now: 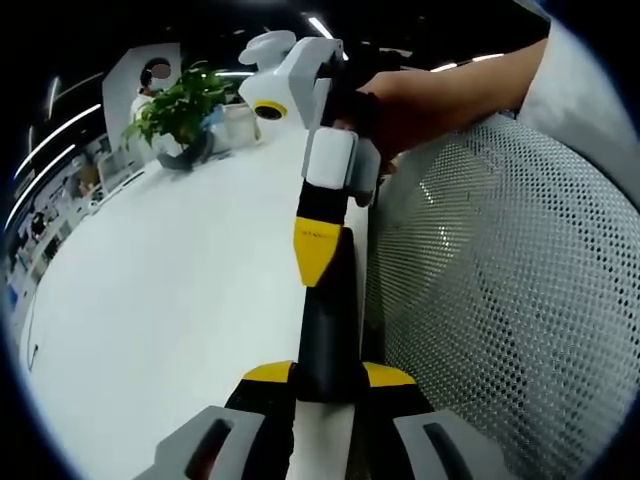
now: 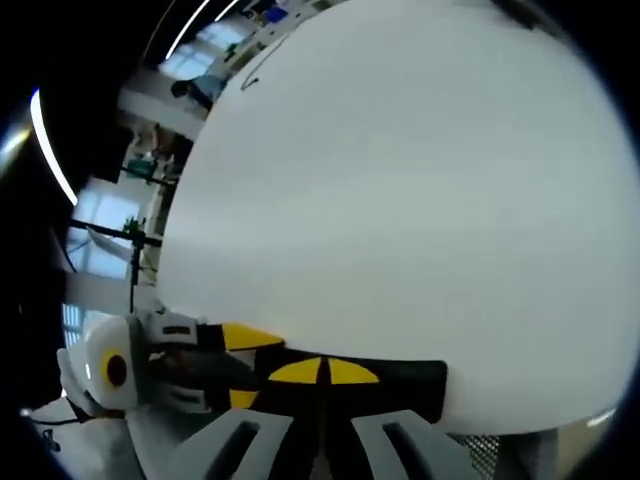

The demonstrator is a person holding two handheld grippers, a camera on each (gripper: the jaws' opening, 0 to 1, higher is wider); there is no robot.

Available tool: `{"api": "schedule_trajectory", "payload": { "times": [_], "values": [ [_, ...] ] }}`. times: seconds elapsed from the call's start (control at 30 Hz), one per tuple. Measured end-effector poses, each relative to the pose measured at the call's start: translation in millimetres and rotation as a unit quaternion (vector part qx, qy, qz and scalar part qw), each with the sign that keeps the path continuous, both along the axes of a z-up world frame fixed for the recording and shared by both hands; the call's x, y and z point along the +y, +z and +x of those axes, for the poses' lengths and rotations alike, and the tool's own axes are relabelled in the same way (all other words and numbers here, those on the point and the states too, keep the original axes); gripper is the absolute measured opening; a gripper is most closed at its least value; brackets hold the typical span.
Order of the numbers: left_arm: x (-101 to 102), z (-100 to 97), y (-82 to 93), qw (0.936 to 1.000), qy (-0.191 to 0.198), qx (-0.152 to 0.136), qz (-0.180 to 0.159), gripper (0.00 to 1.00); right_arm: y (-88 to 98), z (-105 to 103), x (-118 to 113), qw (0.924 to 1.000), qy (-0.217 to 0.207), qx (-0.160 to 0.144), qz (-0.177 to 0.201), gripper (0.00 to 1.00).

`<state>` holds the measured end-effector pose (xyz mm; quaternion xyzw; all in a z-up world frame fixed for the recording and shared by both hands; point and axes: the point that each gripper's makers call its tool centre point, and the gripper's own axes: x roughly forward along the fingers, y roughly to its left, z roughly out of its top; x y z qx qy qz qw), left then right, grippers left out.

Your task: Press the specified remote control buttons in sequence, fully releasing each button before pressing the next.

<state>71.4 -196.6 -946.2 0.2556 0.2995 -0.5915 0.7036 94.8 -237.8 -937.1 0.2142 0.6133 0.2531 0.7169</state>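
Both tools are clamped shut, left tool (image 1: 325, 415) and right tool (image 2: 322, 425) crossing above the white bench (image 1: 170, 300)

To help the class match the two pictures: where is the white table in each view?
Left gripper view: the white table spreads across the left half, beside the mesh chair back.
Right gripper view: it takes the centre and upper right.
Shared landmark: the mesh chair back, a sliver at bottom right there.

From my remote station, nothing legible: no text, label, brand or number reads on the white table (image 1: 160, 300) ahead of my left gripper (image 1: 325, 440), nor beyond my right gripper (image 2: 320, 440).
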Motion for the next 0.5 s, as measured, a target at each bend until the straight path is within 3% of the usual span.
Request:
{"api": "schedule_trajectory", "payload": {
  "times": [0.23,0.5],
  "values": [
    [-0.1,0.2,-0.2,1.0000,-0.001,0.000,0.001,0.24,5.0,-0.1,-2.7,0.9999,-0.012,-0.002,0.007,0.00],
    [0.9,1.9,-0.1,1.0000,0.006,0.003,0.001,0.24,3.8,-7.8,-0.3,0.9998,-0.001,0.020,0.008,0.00]
  ]
}}
